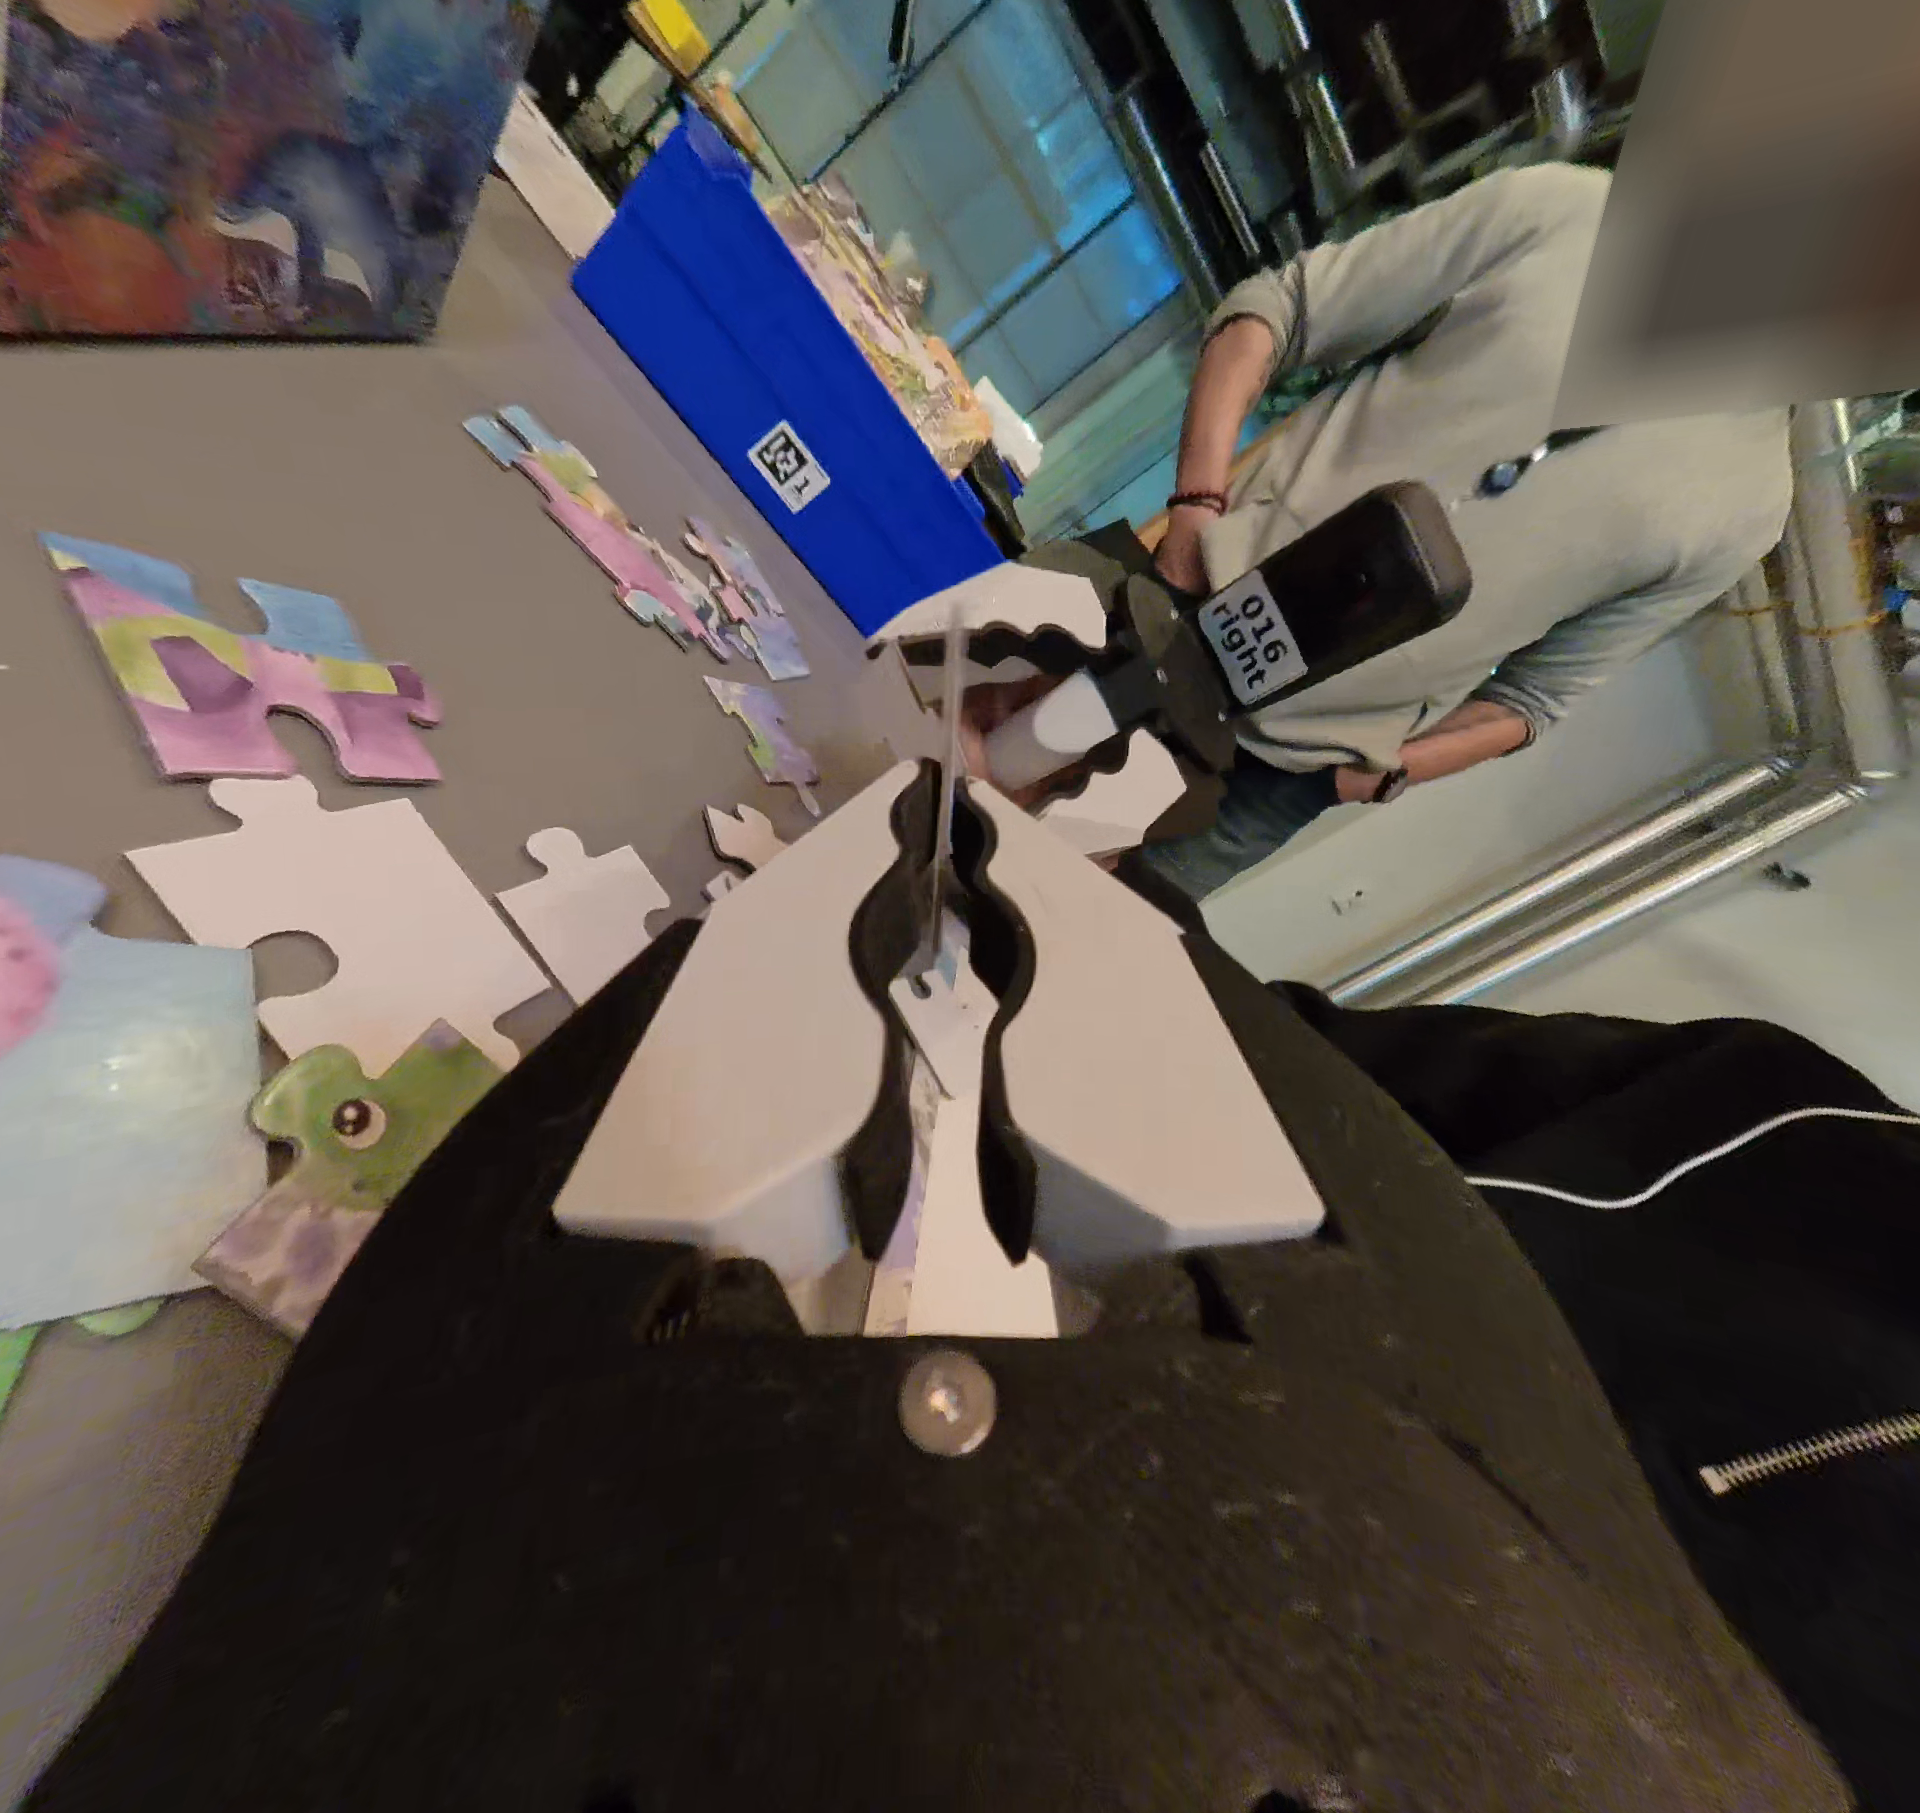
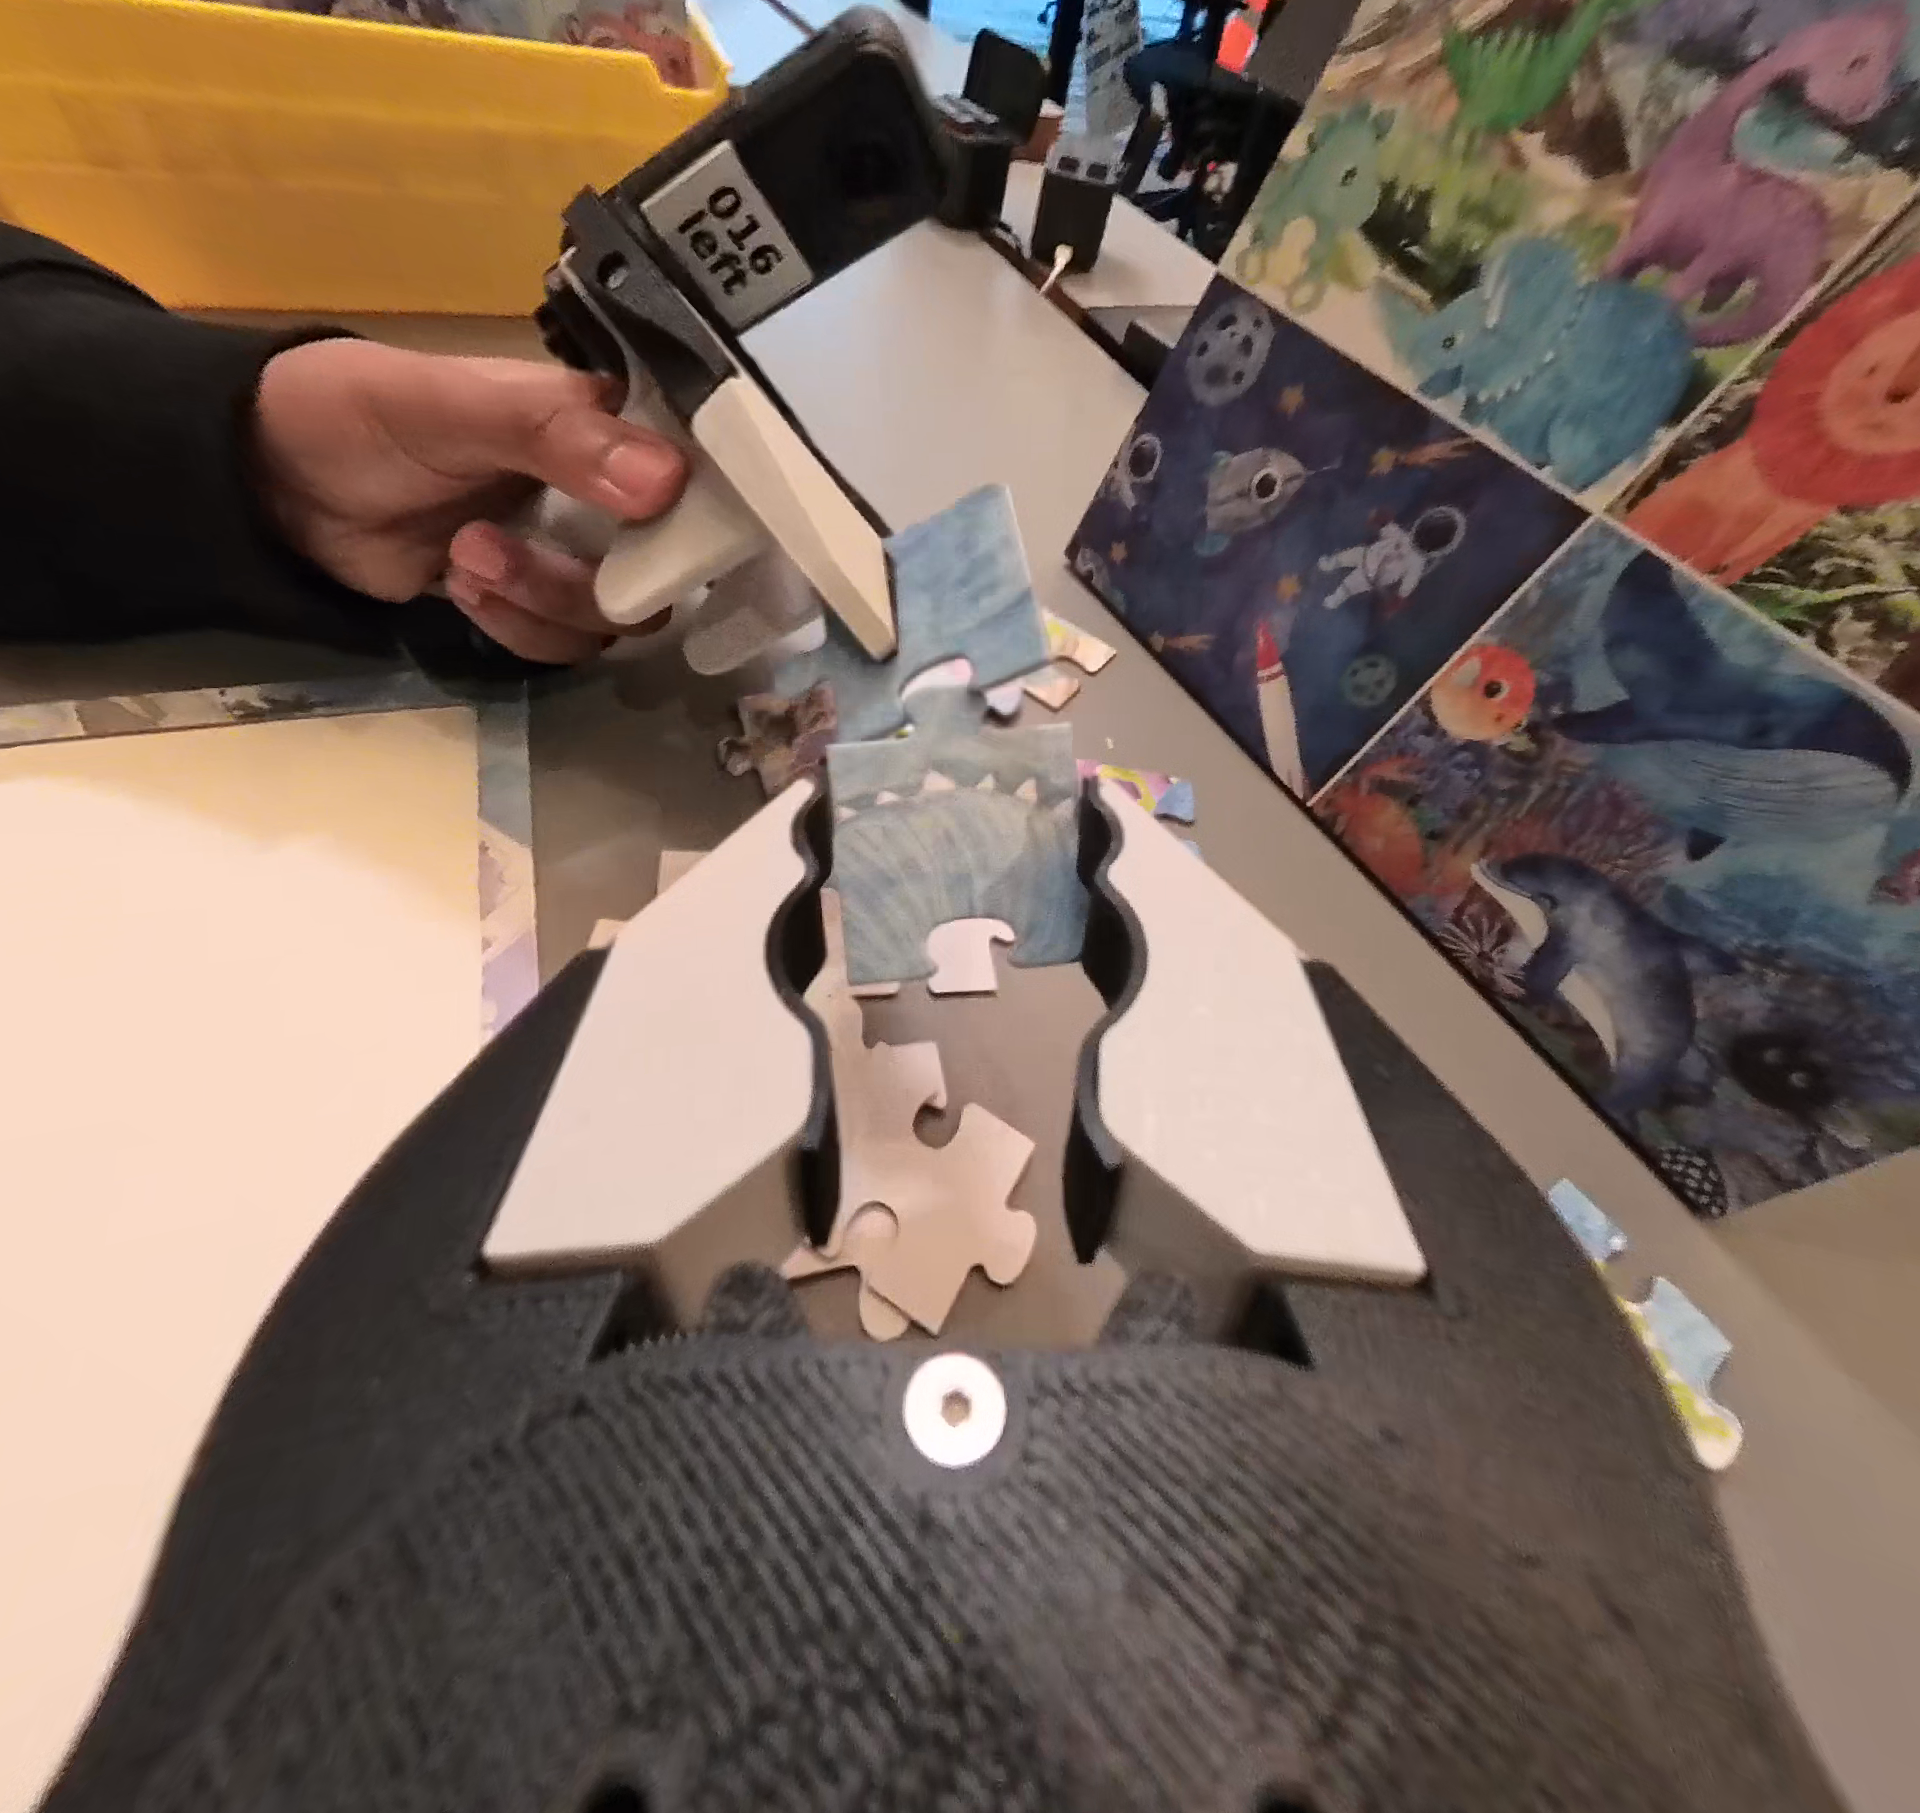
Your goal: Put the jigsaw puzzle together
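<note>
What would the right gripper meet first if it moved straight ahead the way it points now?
Probably the blue puzzle piece clamped in the left gripper, since the right gripper carries its own blue piece toward it. Their edges look close, though depth is unclear.

loose pieces (image 1: 343, 916) on table (image 1: 312, 433), bin (image 1: 769, 381) behind

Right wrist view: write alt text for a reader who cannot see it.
The right hand-held gripper clamps a blue jigsaw piece by its edges, above the grey table. Just beyond, the left hand-held gripper holds a second blue piece close to it. White face-down pieces lie below; a picture-covered box stands at right.
</note>
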